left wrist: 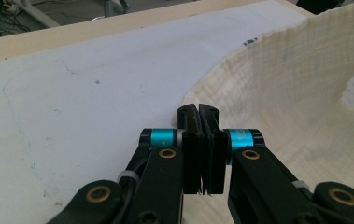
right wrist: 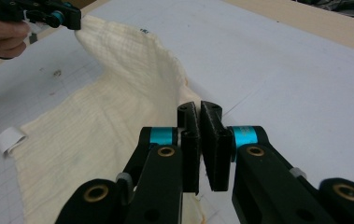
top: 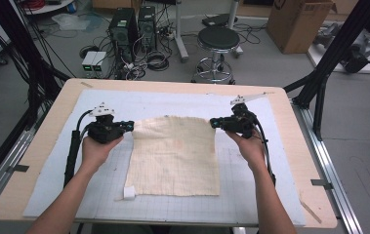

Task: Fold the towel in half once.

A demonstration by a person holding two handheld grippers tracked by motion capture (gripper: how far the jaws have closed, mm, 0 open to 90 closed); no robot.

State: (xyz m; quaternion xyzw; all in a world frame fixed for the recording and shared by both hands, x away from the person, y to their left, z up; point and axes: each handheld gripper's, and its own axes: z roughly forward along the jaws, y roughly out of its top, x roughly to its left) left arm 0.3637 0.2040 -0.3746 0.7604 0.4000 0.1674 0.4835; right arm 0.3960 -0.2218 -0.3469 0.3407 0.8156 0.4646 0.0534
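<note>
The left gripper (top: 130,126) has its jaws pressed together on the far left corner of the cream cloth (top: 175,156), lifting that edge off the white mat (top: 51,170). The cloth lies mid-table, its near edge flat toward the table's near side, a small white tag (top: 129,193) at its near left corner. The right gripper (top: 214,122) pinches the far right corner, jaws clamped. Bare mat lies open along the table's left, far and right edges.

High view overhead facing forward-down, both gripper views close and low, all sharing the cloth (top: 175,155)
</note>
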